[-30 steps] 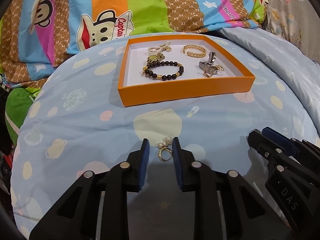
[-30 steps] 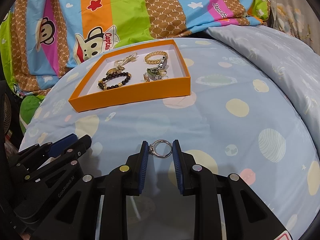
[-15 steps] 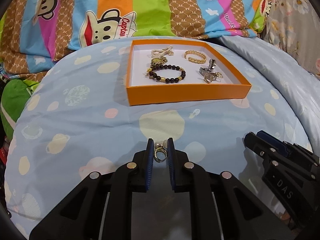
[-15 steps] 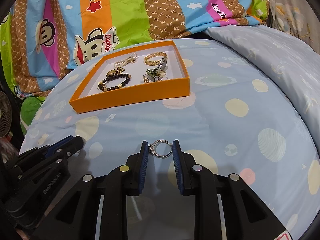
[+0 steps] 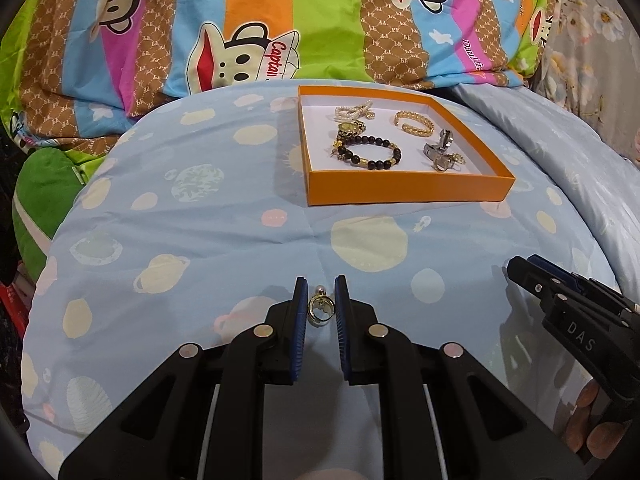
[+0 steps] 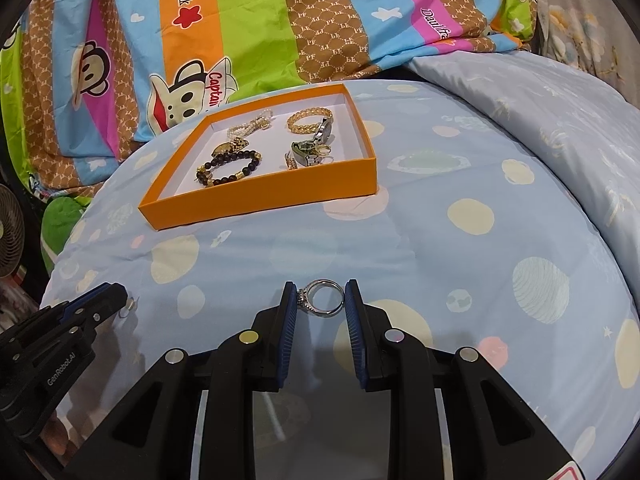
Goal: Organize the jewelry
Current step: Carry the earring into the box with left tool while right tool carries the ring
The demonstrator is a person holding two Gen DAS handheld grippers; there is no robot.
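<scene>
My left gripper (image 5: 319,308) is shut on a small gold earring with a pearl (image 5: 319,309) and holds it above the blue quilt. My right gripper (image 6: 321,298) is shut on a silver ring (image 6: 325,297) just over the quilt. An orange box (image 5: 408,190) lies further back on the quilt, also in the right wrist view (image 6: 260,196). It holds a dark bead bracelet (image 5: 372,154), a gold chain bracelet (image 5: 414,123), a pearl piece (image 5: 352,111), a gold watch (image 5: 350,128) and a silver watch (image 5: 438,148).
The box lies on a rounded blue quilt with pale dots (image 5: 200,232). A striped monkey-print cover (image 5: 240,32) is piled behind it. A green cushion (image 5: 44,196) lies at the left. A fan (image 6: 10,232) shows at the left edge.
My left gripper closed on the earring and lifted it off the quilt, drifting left. My right gripper stayed shut on the ring, almost still.
</scene>
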